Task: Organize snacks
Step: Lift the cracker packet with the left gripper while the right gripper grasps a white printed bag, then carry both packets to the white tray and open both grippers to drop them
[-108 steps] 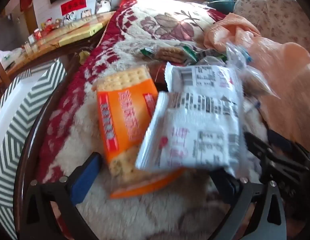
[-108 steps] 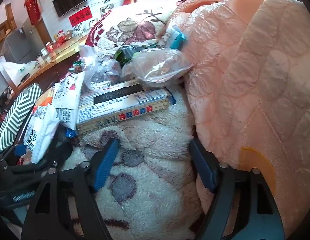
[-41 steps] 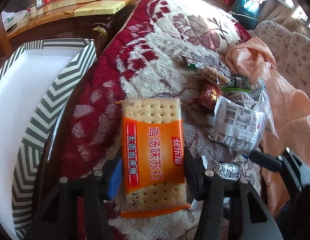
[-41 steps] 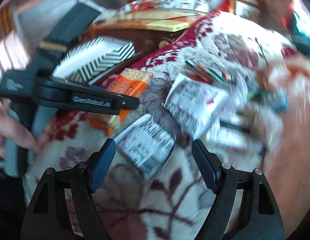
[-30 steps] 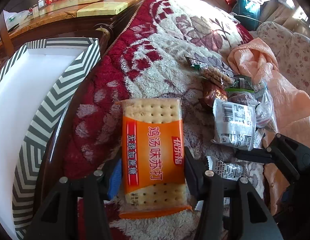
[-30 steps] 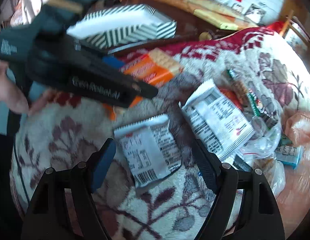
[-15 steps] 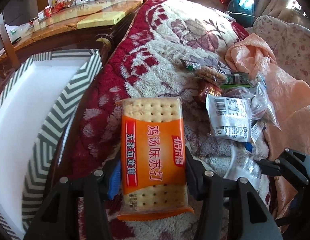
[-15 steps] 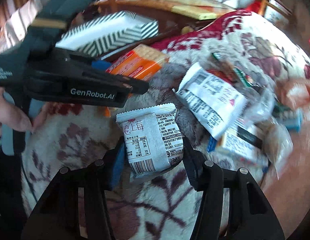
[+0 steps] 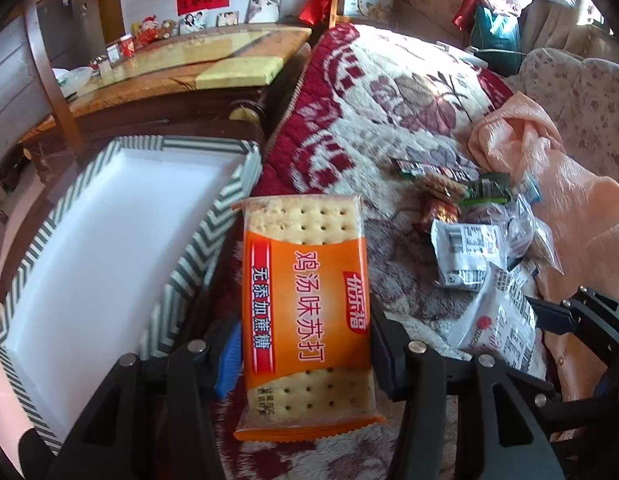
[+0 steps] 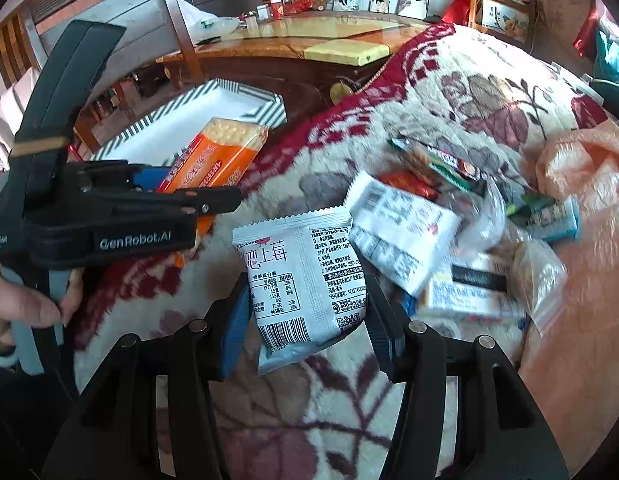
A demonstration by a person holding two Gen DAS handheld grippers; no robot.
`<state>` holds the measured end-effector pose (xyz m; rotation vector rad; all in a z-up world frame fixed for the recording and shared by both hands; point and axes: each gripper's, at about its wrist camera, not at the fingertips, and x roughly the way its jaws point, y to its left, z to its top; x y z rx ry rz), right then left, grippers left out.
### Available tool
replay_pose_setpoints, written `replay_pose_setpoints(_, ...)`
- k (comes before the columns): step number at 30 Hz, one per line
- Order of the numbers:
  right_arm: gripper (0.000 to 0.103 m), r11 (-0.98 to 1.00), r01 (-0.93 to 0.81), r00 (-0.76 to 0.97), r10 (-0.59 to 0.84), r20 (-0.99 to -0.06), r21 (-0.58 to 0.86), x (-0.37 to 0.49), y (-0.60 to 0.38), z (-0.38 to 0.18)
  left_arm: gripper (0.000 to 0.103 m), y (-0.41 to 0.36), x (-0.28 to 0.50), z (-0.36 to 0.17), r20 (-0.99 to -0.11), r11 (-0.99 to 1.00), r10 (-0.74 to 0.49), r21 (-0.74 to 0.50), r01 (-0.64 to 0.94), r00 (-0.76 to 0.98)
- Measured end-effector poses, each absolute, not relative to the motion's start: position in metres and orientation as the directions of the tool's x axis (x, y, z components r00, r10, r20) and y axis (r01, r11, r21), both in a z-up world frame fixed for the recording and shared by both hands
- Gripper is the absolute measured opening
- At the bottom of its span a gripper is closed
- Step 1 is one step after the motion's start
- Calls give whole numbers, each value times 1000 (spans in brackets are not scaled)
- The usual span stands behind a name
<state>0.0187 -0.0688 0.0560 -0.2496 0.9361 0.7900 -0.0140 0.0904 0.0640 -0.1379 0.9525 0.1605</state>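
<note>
My left gripper [image 9: 305, 344] is shut on an orange cracker pack [image 9: 307, 292] and holds it lifted above the blanket, next to the striped box [image 9: 197, 248] with a white inside. The pack also shows in the right wrist view [image 10: 217, 160], in front of the box [image 10: 265, 108]. My right gripper [image 10: 309, 312] is shut on a white strawberry snack packet [image 10: 305, 272], which is lifted off the blanket; it also shows in the left wrist view [image 9: 501, 320].
Several more snack packets [image 10: 405, 224] and a clear zip bag [image 10: 537, 276] lie in a pile on the floral blanket [image 10: 489, 92]. A peach quilt [image 10: 589, 288] lies to the right. A wooden table [image 9: 181, 68] stands behind the box.
My left gripper has lifted the cracker pack and carried it toward the striped box. My right gripper has closed on the white packet and raised it.
</note>
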Motion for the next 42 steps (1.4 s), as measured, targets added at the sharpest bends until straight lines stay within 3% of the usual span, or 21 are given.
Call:
replay_pose_setpoints(22,53,670,-719,306,544,-781,185,38,1,69,56,153,-31,83,-795,944,190,-14,-330,576)
replay_pose_setpoints(42,53,586,-791,255,573,-779,173,57,101,80,56,235,-13,72,-831,892,254,4,-451,495)
